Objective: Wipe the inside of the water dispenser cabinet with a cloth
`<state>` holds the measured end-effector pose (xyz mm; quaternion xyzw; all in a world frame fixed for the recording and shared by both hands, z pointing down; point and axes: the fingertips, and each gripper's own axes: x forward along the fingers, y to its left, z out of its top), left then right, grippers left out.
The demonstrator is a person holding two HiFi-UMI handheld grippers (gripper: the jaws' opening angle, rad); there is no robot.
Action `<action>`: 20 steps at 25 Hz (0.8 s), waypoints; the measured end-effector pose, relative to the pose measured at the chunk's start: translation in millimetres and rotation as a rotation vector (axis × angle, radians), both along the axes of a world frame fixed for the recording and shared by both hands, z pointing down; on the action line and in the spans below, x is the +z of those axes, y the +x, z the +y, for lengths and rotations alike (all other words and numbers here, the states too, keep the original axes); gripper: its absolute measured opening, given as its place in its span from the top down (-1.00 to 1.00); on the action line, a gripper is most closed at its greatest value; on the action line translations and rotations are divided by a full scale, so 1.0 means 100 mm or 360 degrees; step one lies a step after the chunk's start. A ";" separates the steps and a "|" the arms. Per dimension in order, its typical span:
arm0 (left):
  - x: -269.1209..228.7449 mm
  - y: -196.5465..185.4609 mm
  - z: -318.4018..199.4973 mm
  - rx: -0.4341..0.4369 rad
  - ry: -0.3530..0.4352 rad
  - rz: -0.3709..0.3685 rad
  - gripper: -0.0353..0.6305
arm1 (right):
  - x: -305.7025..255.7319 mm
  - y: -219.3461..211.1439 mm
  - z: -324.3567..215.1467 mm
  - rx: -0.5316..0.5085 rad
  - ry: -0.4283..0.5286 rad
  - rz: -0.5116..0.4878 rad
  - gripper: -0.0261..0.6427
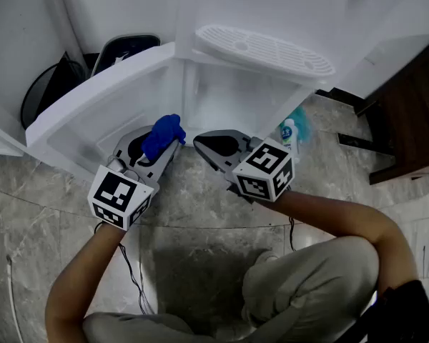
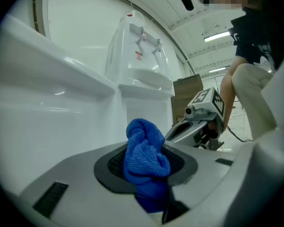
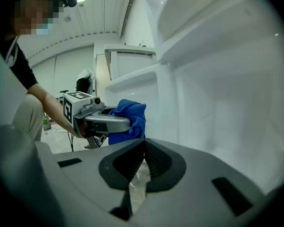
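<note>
While the left gripper (image 1: 173, 147) pinched the bunched blue cloth (image 1: 162, 136) at the centre of the head view, before the open water dispenser cabinet (image 1: 222, 95), the right gripper (image 1: 199, 143) sat beside it, jaws pressed together, empty. The swung-out door (image 1: 86, 102) flanked them at left; a bottle (image 1: 289, 131) stood at right, a dark bin (image 1: 53, 84) at upper left.

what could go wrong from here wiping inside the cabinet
The blue cloth is bunched in the left gripper, with much of it loose above the jaws, so rubbing on the cabinet wall may pull it free. The right gripper, shut and empty, sits close beside it, so they could knock together. The bottle by the cabinet's right corner might get tipped.
</note>
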<state>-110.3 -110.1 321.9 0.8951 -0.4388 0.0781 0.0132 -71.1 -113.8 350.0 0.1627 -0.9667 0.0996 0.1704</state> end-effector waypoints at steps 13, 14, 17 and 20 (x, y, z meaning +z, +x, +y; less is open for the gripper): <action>-0.05 1.32 -1.39 0.0137 0.0087 0.0152 0.51 | 0.08 1.15 -0.56 0.0208 0.0140 0.0096 0.93; -0.08 1.37 -1.50 0.0109 0.0109 0.0178 0.51 | 0.09 1.21 -0.56 0.0222 0.0132 0.0091 0.93; -0.25 1.48 -1.80 -0.0021 0.0218 0.0325 0.51 | 0.11 1.33 -0.58 0.0256 0.0119 0.0072 0.93; -0.46 1.57 -2.01 -0.0127 0.0312 0.0572 0.51 | 0.02 1.39 -0.65 0.0269 0.0157 0.0040 0.93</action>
